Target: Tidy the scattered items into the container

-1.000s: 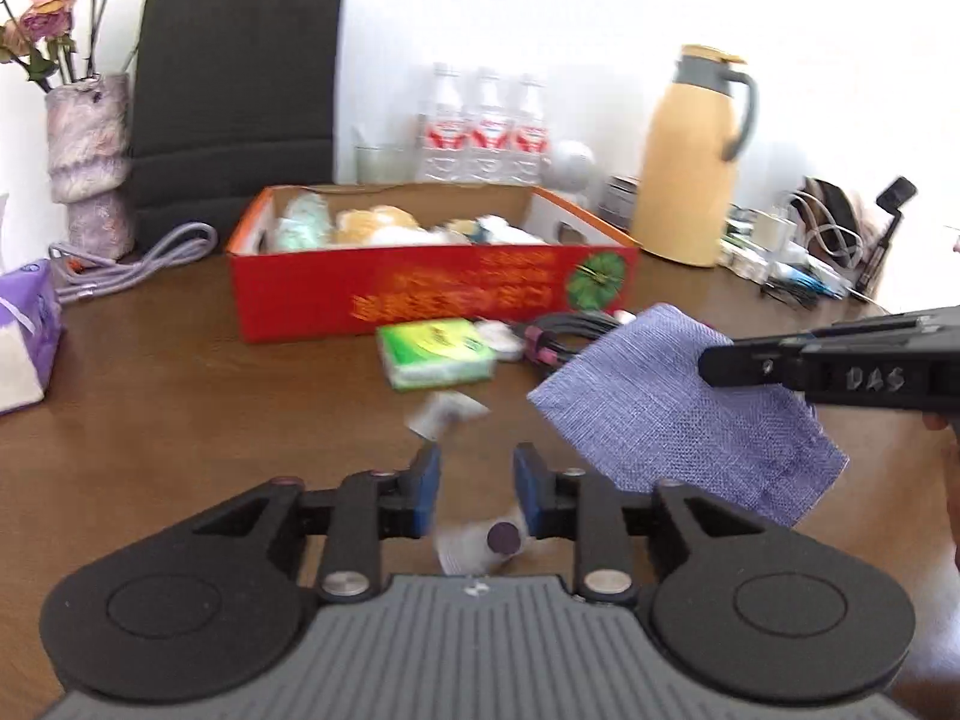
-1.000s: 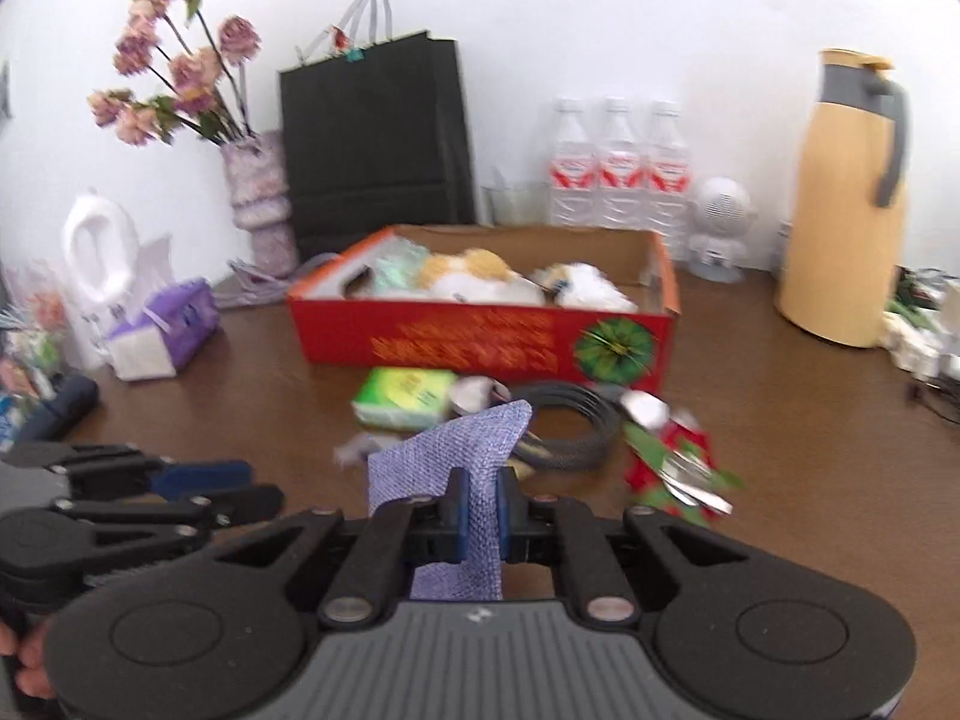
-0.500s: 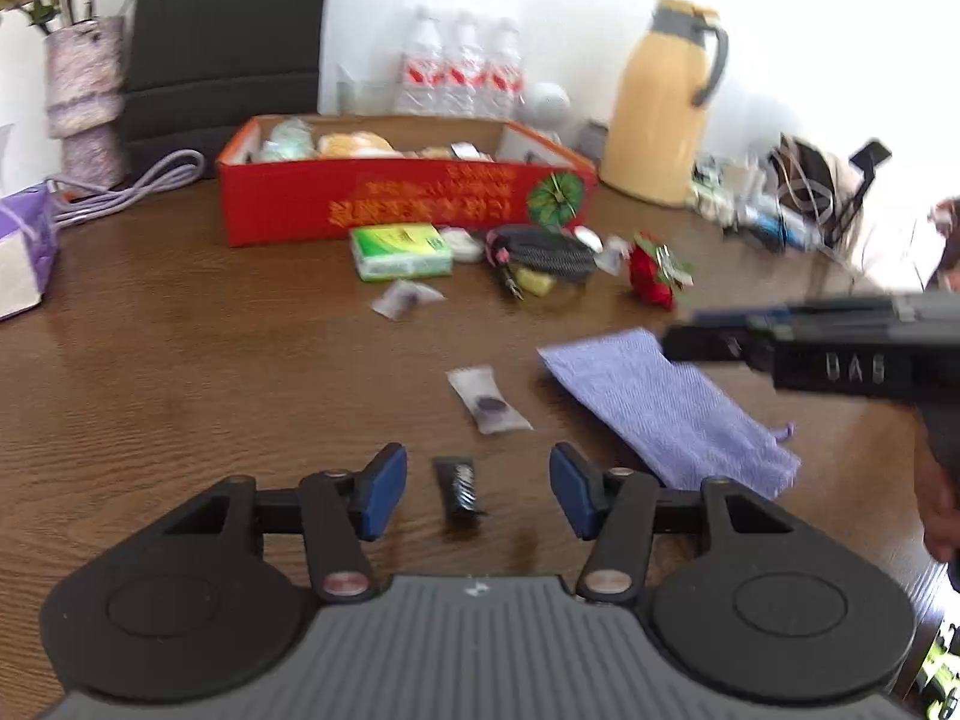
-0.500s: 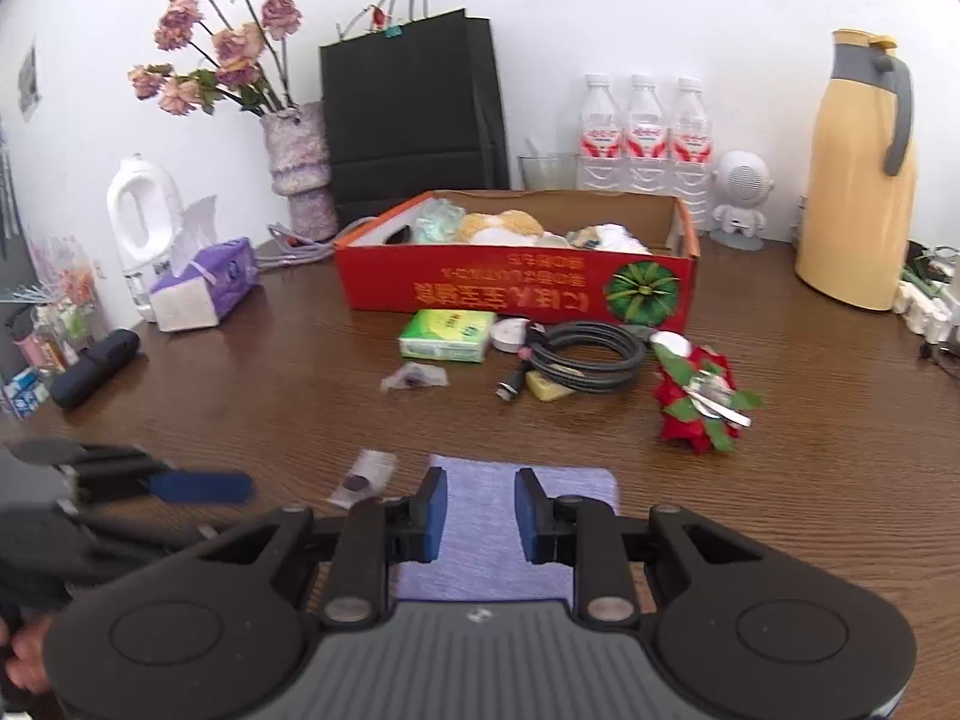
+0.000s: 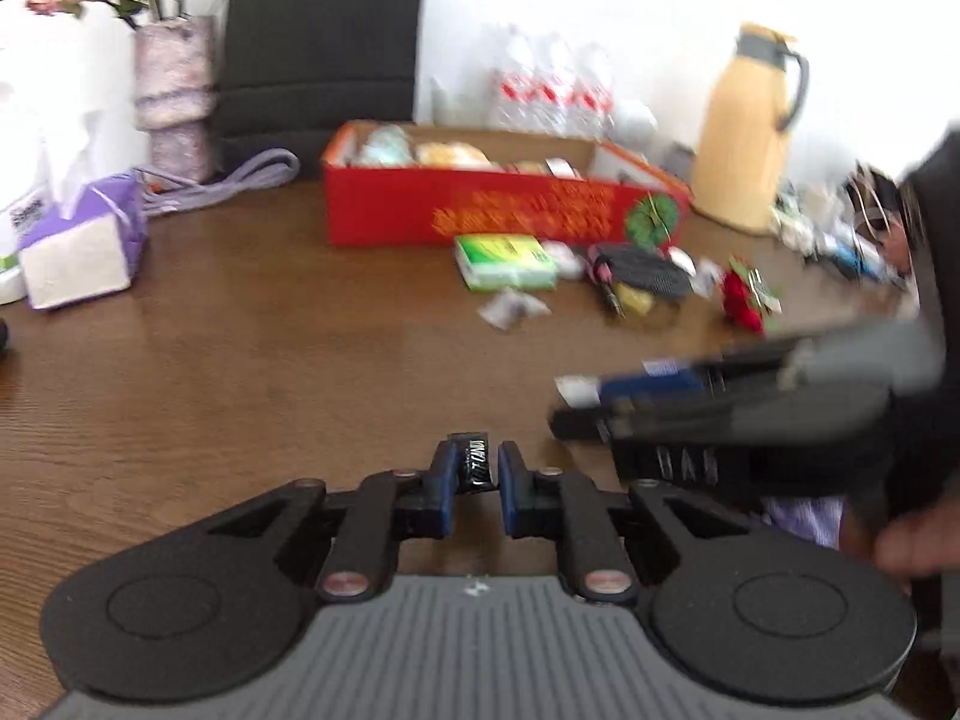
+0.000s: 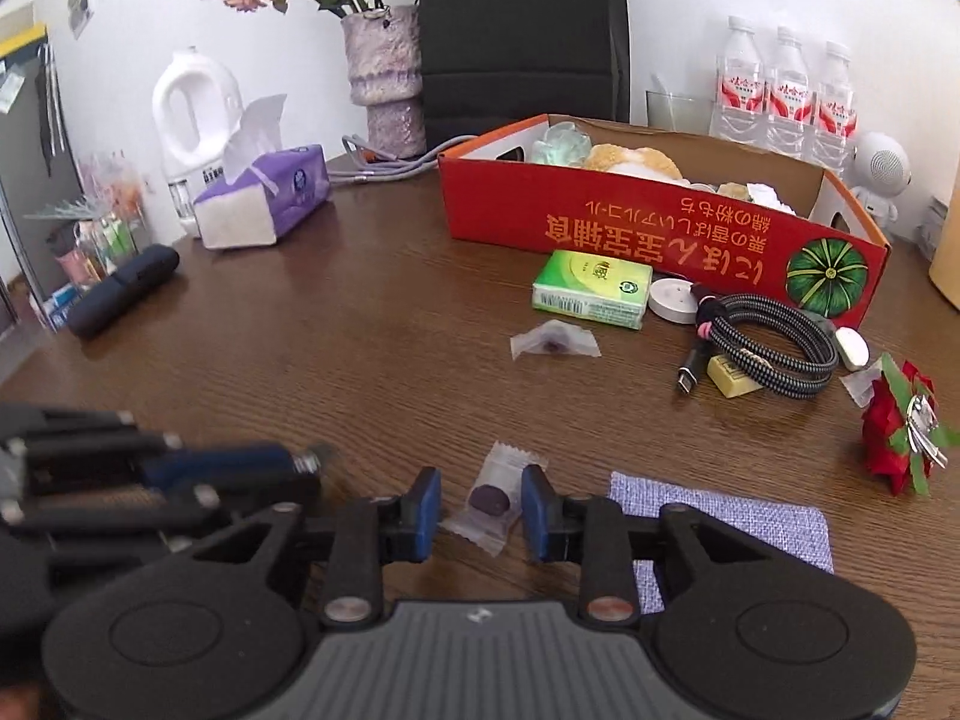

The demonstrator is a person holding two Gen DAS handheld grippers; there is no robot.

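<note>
My left gripper (image 5: 477, 471) is closing, and its blue pads pinch a small black packet (image 5: 475, 462) low over the brown table. Close on its right, my right gripper (image 6: 480, 507) stands open, with a clear-wrapped dark candy (image 6: 489, 498) lying between its pads, untouched. A purple cloth pouch (image 6: 720, 522) lies flat just right of it. Further back stands the red cardboard box (image 6: 630, 222) with several items inside. In front of the box lie a green tissue pack (image 6: 591, 288), a second wrapped candy (image 6: 555, 345), a coiled braided cable (image 6: 774, 342) and a red flower ornament (image 6: 900, 432).
A purple tissue box (image 6: 264, 198), a white jug (image 6: 192, 108) and a dark case (image 6: 123, 297) sit at the left. A vase (image 6: 387, 84), a black bag (image 6: 522, 30) and water bottles (image 6: 786, 90) line the back wall. A yellow thermos (image 5: 750, 126) stands right of the box.
My right gripper let go of the purple pouch, which now lies flat, then sank and shifted left around the candy. My left gripper moved onto the black packet and closed on it.
</note>
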